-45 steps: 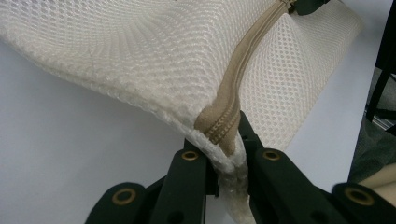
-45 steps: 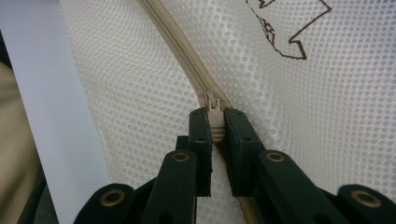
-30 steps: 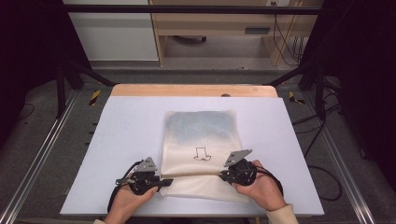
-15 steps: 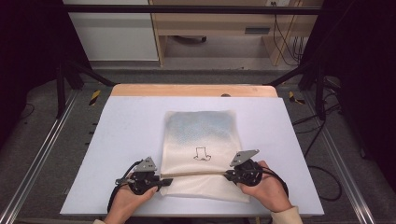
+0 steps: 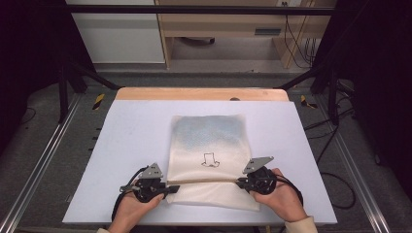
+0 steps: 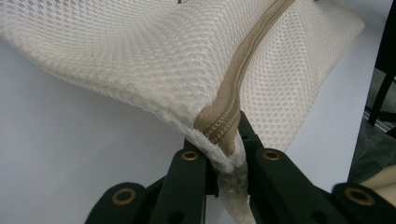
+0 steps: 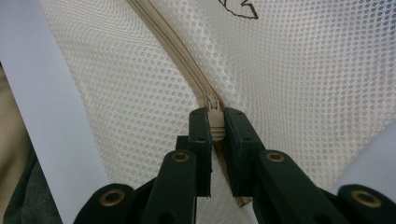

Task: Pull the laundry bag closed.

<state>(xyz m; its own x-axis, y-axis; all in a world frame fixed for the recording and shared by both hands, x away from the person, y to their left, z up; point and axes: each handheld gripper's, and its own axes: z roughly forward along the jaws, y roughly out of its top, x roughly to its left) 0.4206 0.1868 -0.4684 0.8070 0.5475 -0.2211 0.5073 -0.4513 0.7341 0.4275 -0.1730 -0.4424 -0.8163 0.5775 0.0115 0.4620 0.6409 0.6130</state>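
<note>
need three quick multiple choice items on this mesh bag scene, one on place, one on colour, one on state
1. Where does the cream mesh zip bag lie?
A. on the pale blue-grey table top
B. on the floor
C. on a shelf

2. What colour is the bag's zipper tape?
A. red
B. tan
C. black

3. What is the right hand-held gripper doing?
A. standing open above the bag
B. shut on the zipper pull tab
C. lying alone on the table

Answers: 1 A, the high view shows the bag flat on the table top. 2 B, both gripper views show a tan strip across the cream mesh. 3 B, the right gripper view shows the jaws pressed on the tab; the left hand-held gripper pinches the zipper's end at the bag corner.
</note>
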